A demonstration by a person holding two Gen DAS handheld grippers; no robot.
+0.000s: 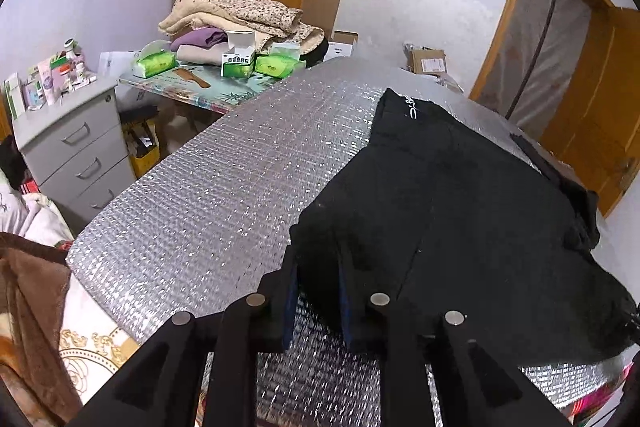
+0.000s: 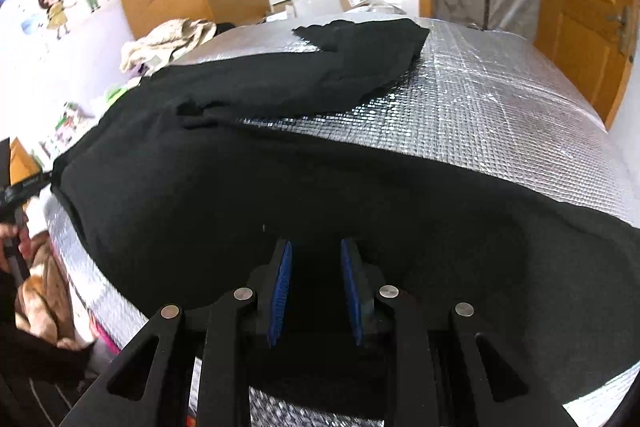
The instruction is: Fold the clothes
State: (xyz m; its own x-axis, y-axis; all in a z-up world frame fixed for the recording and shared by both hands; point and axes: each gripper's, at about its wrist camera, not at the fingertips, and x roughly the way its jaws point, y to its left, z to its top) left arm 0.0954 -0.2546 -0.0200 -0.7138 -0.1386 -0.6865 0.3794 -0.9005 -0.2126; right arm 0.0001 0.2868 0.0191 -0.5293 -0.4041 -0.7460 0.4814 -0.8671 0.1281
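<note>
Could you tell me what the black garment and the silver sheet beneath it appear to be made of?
The black garment looks like a soft matte knit, perhaps cotton jersey: it drapes in limp folds and reflects almost no light. The silver sheet looks like metallised foil over a padded or bubble layer: it glints brightly and shows a regular grid of small raised cells.

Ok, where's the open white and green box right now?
Left wrist view, upper left: the white and green box stands on the patterned side table between two green tissue packs, in front of the pile of folded blankets.
</note>
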